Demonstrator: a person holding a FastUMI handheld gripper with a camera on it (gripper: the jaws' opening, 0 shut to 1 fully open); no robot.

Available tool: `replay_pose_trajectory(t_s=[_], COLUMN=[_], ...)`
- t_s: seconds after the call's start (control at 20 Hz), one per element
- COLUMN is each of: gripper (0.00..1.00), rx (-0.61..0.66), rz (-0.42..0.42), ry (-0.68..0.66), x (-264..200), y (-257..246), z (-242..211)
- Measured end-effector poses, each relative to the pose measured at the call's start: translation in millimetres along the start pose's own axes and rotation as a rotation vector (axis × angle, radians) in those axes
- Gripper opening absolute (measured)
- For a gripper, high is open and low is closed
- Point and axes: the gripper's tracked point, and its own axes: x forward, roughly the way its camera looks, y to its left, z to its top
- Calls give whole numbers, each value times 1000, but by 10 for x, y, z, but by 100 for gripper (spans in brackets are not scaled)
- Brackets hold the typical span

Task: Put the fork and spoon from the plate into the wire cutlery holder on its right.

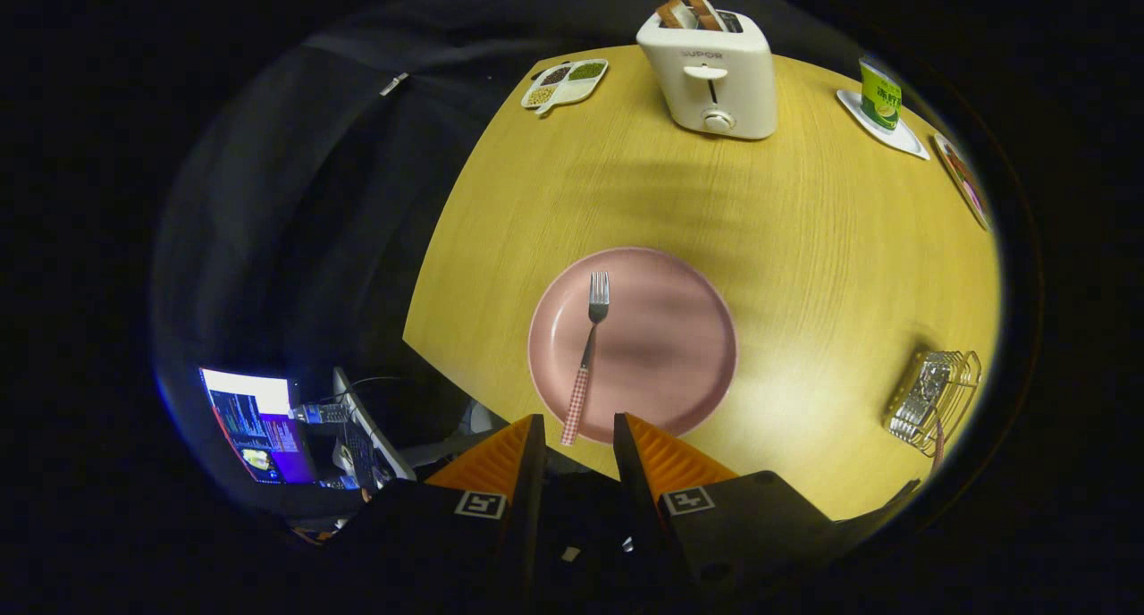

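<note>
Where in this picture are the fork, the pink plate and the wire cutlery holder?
fork [590, 340]: gripper view, on its metal neck.
pink plate [670, 347]: gripper view, on its bare middle.
wire cutlery holder [934, 399]: gripper view, on its wire side.

A yellow wood-grain table [804, 240] carries everything. Just ahead of the open jaws sits a pink plate [661, 347]; off to their right, near the table's edge, a wire cutlery holder [934, 400]. Far beyond the jaws stand a white toaster [710, 74] and a divided snack dish [565, 83] — further right, a green can on a white coaster [880, 96].
</note>
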Motion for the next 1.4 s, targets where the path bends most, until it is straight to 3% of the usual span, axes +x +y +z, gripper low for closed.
replay_pose_trajectory(t_s=[0.3, 0.75, 0.85, 0.9, 1.0, 1.25, 1.4], gripper=[49, 49, 24, 13, 10, 10, 10], rx=[30, 14, 34, 30, 48, 96, 68], rz=[-71, -172, -183, -185, -173, -29, 11], ry=[50, 112, 109, 112, 98, 83, 63], x=[652, 1184, 1242, 1204, 1152, 475, -77], y=[-31, -157, -185, -190, -243, -198, -310], z=[-128, -268, -240, -249, -267, -210, -266])
